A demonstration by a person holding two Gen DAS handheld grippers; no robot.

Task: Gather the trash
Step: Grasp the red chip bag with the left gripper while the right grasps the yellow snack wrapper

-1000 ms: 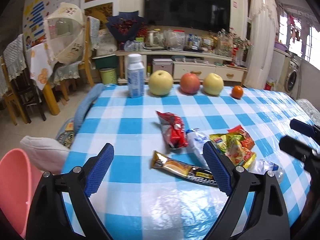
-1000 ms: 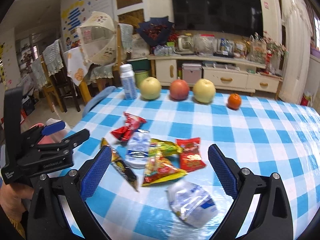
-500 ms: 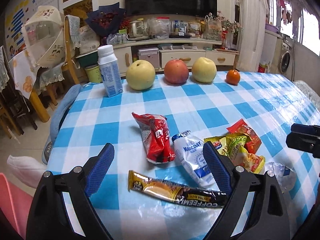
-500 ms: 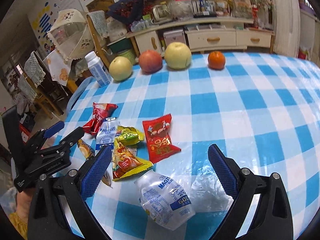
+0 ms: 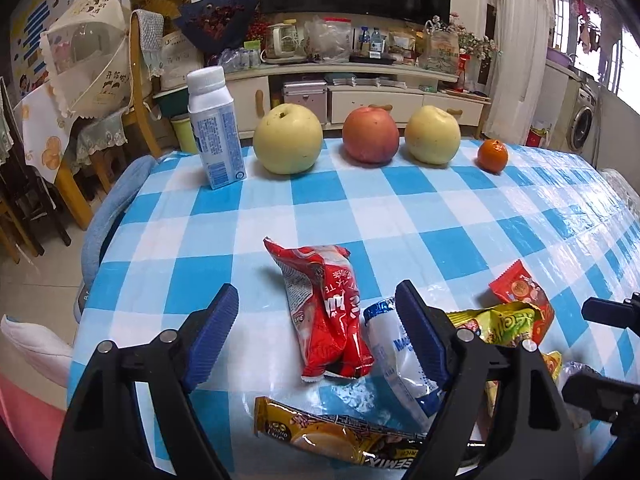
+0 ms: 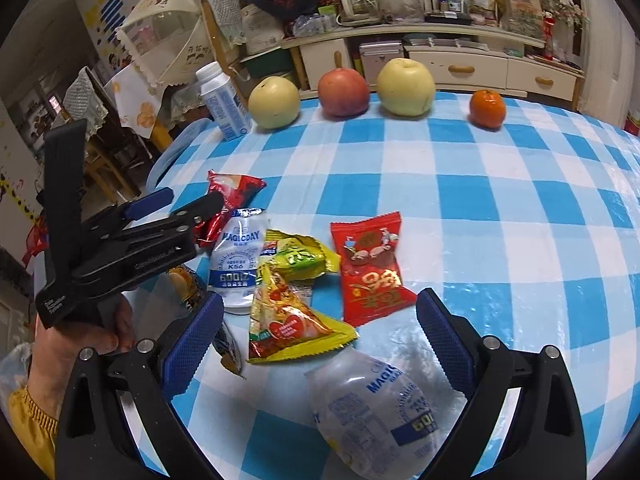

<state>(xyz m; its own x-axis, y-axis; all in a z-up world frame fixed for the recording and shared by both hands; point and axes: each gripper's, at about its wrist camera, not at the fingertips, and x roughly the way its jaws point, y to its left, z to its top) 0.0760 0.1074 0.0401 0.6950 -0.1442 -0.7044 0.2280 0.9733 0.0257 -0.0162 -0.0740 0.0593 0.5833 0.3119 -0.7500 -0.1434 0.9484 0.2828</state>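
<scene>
Several wrappers lie on a blue-and-white checked table [image 5: 400, 216]. My left gripper [image 5: 316, 332] is open, its jaws either side of a red snack bag [image 5: 328, 312], low over it. A white Magicday pouch [image 5: 396, 360] and a gold coffee sachet [image 5: 332, 440] lie close by. My right gripper [image 6: 320, 340] is open above a yellow wrapper [image 6: 288, 320], a red packet [image 6: 372, 272] and a clear Magicday pouch [image 6: 380, 412]. The left gripper also shows in the right wrist view [image 6: 176, 204], by the red snack bag [image 6: 228, 200].
At the table's far edge stand a white milk bottle [image 5: 214, 128], two yellow pears [image 5: 288, 144], a red apple [image 5: 370, 134] and a small orange [image 5: 493, 155]. Chairs [image 5: 100, 92] and a TV cabinet stand beyond. A pink bin [image 5: 24, 428] is at lower left.
Both grippers have moved forward and down toward the wrappers. The left one now straddles the red snack bag; the right one hovers closer over the clear pouch. Both stay open.
</scene>
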